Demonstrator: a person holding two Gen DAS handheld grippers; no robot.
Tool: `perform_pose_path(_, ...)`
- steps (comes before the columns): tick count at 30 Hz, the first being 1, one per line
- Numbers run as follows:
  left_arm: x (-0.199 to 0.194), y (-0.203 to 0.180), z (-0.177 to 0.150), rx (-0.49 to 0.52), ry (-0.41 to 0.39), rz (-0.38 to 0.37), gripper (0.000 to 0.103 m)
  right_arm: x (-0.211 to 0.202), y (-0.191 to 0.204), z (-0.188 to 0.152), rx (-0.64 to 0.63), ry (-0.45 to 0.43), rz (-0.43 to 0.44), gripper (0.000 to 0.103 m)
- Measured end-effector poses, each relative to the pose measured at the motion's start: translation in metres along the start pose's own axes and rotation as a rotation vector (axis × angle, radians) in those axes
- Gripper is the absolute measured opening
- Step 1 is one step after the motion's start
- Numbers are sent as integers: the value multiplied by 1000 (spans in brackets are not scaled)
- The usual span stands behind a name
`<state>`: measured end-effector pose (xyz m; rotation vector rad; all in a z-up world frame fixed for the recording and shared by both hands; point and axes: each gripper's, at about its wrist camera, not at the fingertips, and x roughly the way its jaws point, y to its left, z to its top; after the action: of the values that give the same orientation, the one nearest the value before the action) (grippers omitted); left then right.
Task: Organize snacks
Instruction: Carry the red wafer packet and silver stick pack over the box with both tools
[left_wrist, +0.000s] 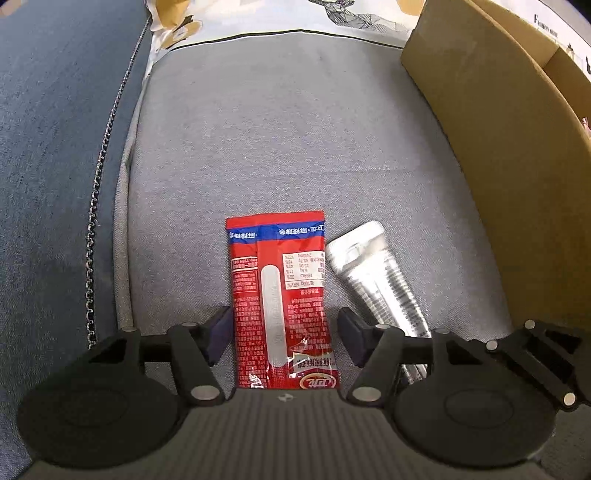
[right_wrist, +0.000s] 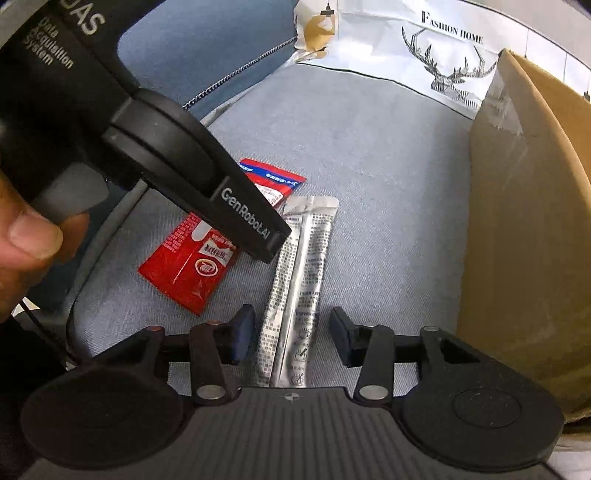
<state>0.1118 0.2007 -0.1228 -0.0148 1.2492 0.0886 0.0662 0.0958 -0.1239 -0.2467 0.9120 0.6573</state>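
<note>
A red snack packet (left_wrist: 279, 295) lies flat on the grey sofa cushion (left_wrist: 280, 140), between the open fingers of my left gripper (left_wrist: 282, 332), which straddles its near half. A silver snack stick packet (left_wrist: 376, 273) lies just right of it. In the right wrist view the silver packet (right_wrist: 299, 288) lies between the open fingers of my right gripper (right_wrist: 291, 332). The red packet (right_wrist: 192, 266) lies to its left, partly hidden by the left gripper body (right_wrist: 221, 206). Neither gripper touches a packet as far as I can see.
An open cardboard box (left_wrist: 509, 155) stands at the right on the cushion, also in the right wrist view (right_wrist: 524, 229). A printed pillow (right_wrist: 424, 48) lies at the back. The blue sofa arm (left_wrist: 48, 166) rises on the left.
</note>
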Motion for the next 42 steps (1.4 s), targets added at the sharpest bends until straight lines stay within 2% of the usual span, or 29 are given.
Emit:
perform_pose_path(2, -3, 0, -1, -8, -7, 1, 53, -2, 1, -3, -14, -12, -5, 30)
perform_pose_path(6, -14, 0, -4, -13, -23, 21, 51, -11, -2, -4, 19, -36, -1, 25)
perform_pose_path(9, -29, 3, -3, -25, -66, 21, 51, -30, -6, -2, 38, -96, -1, 25)
perform_pose_path(17, -84, 6, 2, -130, -282, -2, 51, -112, -23, 4, 58, -329, 29, 25)
perform_pose_path(23, -118, -13, 9, -181, -461, -34, 51, -178, -71, 17, 109, -495, 28, 25)
perform_pose_path(28, -128, -37, 24, -185, -549, -71, 51, -203, -126, 12, 53, -606, -71, 25)
perform_pose_path(31, -130, -52, 31, -169, -565, -79, 51, -191, -162, -3, 107, -613, -119, 25)
perform_pose_path(34, -126, -66, 39, -160, -564, -107, 51, -177, -186, -15, 185, -556, -134, 25)
perform_pose_path(42, -125, -98, 52, -148, -615, -153, 51, -176, -214, -35, 195, -547, -205, 24)
